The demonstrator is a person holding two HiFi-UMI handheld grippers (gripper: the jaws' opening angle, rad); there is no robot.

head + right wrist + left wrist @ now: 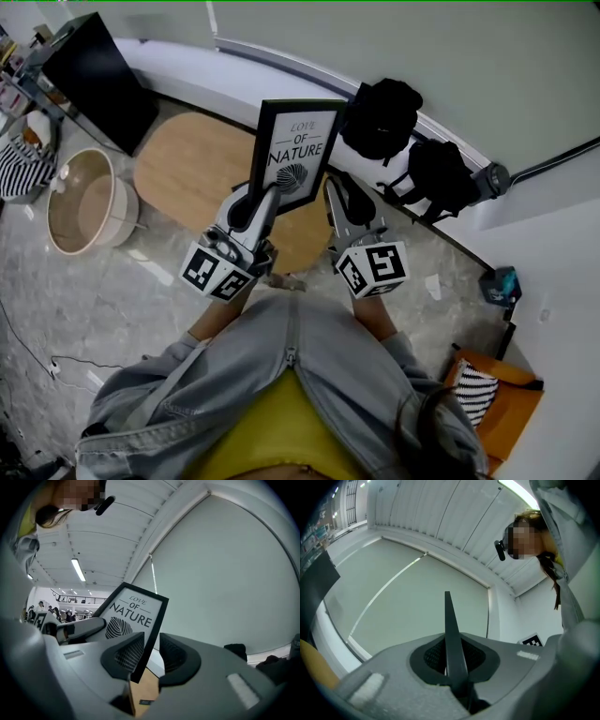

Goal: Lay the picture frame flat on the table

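A grey stone-patterned floor is seen across most of the head view, bounded at the far side by a pale wall with a white ledge running along it. The lower part of that view is filled by the person's denim jacket. An oval wooden table is placed near the ledge, with a black flat panel leaned at the upper left and a round beige tub set on the floor just beside the table. Two black bags are rested on the ledge to the right. The picture frame, black-edged and printed with "LOVE OF NATURE" and a leaf, is held upright over the far part of the table, its face turned toward the person and tilted slightly; it is not laid flat. Whether its lower edge is touching the tabletop cannot be told. The left gripper is clamped on the lower left part of the frame: in the left gripper view the frame is seen edge-on as a thin dark blade pinched between the two pads. The right gripper is held at the frame's right edge with its jaws apart; in the right gripper view the black border is seen passing between them, close against one pad and clear of the other. A marker cube is carried at the rear of each gripper.
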